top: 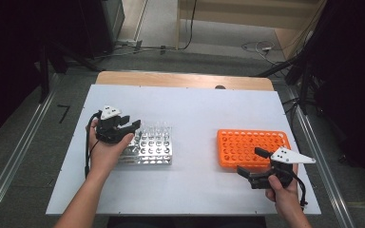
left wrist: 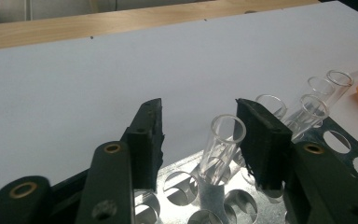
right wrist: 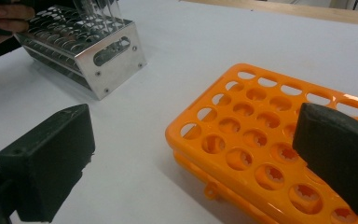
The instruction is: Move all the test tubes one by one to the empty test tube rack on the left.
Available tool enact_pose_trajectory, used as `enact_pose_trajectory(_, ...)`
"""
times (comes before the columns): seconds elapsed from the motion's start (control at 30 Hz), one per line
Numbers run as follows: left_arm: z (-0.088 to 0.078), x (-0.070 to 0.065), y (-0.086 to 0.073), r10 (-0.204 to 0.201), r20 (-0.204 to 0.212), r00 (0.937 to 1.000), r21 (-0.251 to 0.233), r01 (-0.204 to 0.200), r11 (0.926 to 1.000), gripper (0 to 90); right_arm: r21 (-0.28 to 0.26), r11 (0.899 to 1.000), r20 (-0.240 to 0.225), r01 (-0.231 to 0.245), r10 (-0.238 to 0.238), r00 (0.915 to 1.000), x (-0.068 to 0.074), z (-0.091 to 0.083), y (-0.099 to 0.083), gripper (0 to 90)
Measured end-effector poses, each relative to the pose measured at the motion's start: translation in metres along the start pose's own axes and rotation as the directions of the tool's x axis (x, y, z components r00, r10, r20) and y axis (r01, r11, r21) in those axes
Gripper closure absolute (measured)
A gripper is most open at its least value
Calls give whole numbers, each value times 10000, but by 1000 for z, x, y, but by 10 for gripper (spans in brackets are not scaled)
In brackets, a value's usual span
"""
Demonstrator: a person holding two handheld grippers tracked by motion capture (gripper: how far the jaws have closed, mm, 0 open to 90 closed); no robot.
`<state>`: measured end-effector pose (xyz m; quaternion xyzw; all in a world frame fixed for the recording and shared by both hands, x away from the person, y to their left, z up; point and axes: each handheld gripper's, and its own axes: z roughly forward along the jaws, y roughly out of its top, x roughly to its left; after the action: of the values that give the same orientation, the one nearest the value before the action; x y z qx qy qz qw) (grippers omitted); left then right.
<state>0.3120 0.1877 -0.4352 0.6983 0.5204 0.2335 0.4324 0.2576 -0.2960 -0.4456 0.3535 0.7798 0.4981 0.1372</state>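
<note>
Left gripper view puts a clear glass tube [left wrist: 223, 147] between your left tongs [left wrist: 200, 135]: it stands tilted in a hole of the metal rack [left wrist: 200, 196], its rim close to the right-hand jaw, with clear air between it and the left-hand jaw. Those jaws stand apart and are not pressing on the tube, so your left tongs are released. More glass tubes [left wrist: 314, 109] stand in the rack's far holes, leaning the same way.

From the high view, your left tongs [top: 132, 127] sit over the near-left corner of the metal rack [top: 149, 151], which rests on the left half of the white counter [top: 195, 114]. The orange rack [top: 252, 147] lies well apart on the right half, its holes unfilled.

Your right tongs [top: 252, 164] hover at the orange rack's near edge. In the right gripper view they [right wrist: 191, 154] are spread wide with nothing between them, one jaw over the bare counter [right wrist: 135, 126] and the other over the orange rack [right wrist: 242, 140].
</note>
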Motion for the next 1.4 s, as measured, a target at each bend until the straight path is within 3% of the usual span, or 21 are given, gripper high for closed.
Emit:
enact_pose_trajectory(0.17,-6,0,0,137,-9,9999,-179,-137,9997,465,-71,10000,44,-12,12,10000,-1,-2,0,0)
enact_pose_trajectory(0.33,-12,0,-2,105,-126,9999,-243,-108,9996,377,-31,10000,144,83,-82,9999,-2,-2,0,0)
enact_pose_trajectory(0.7,-28,-1,-14,-10,57,10000,-497,12,9988,179,-42,10000,263,64,-63,9996,-5,-3,-1,0)
enact_pose_trajectory(1.1,-52,-14,-27,225,797,9966,-928,-151,9956,45,-7,10000,422,56,-55,9991,-7,-5,-1,0)
enact_pose_trajectory(1.4,-74,-24,-39,580,1528,9866,-1560,-339,9872,11,-60,10000,473,14,-12,9989,-11,-5,-2,0)
